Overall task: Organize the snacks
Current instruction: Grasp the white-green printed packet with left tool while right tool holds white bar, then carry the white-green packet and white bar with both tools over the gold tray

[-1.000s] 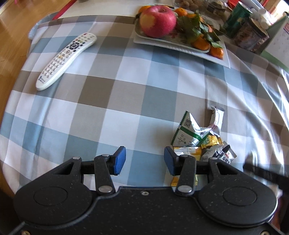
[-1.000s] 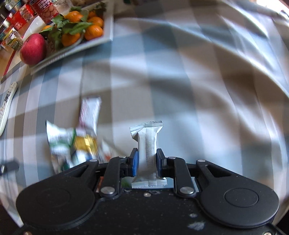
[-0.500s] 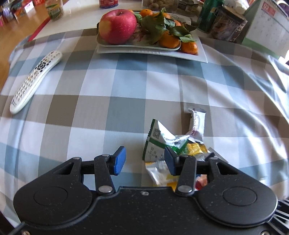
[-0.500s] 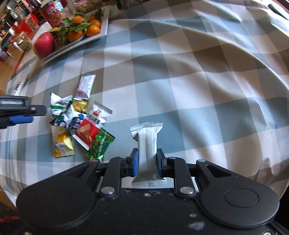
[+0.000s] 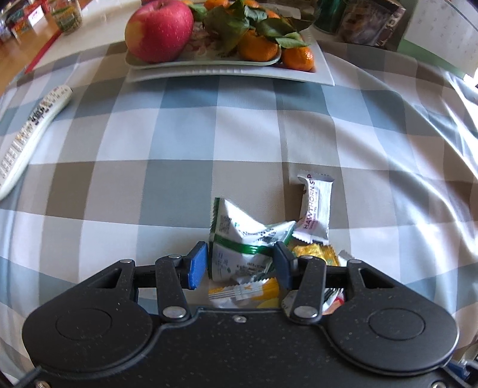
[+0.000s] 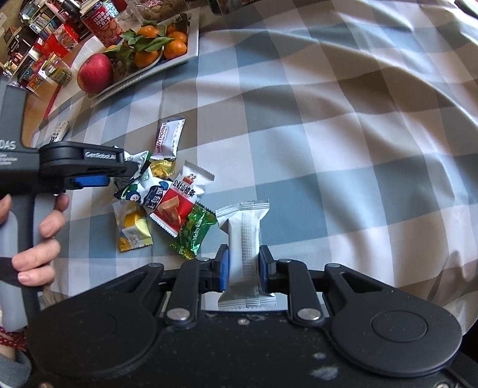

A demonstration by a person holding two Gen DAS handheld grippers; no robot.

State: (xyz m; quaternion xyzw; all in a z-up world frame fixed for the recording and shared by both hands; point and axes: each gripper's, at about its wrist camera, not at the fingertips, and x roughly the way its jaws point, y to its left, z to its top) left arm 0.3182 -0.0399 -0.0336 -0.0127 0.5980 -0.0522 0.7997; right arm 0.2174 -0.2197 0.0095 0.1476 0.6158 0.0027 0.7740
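Note:
Several small snack packets lie in a pile on the checked tablecloth (image 5: 185, 191). My left gripper (image 5: 239, 262) points down over the pile, its jaws opening, with a crumpled white-and-green packet (image 5: 242, 235) between the blue pads; no squeeze shows. A white Hawthorn strip packet (image 5: 315, 209) lies just beyond. In the right wrist view my right gripper (image 6: 243, 265) is shut on a silver-white snack bar (image 6: 243, 238), held upright to the right of the pile. There the red-and-white packet (image 6: 179, 203), green packet (image 6: 194, 229) and yellow packet (image 6: 133, 226) lie beside the left gripper (image 6: 119, 179).
A white tray (image 5: 227, 76) with a red apple (image 5: 159, 29) and leafy tangerines (image 5: 258, 47) stands at the far side. A white remote (image 5: 27, 134) lies at the left. Cans and jars (image 5: 358, 21) stand behind. A hand (image 6: 44, 226) grips the left handle.
My left gripper has come down and across onto the pile, so the white-and-green packet now sits between its jaws. The right gripper carried the silver bar clear of the pile, then held still.

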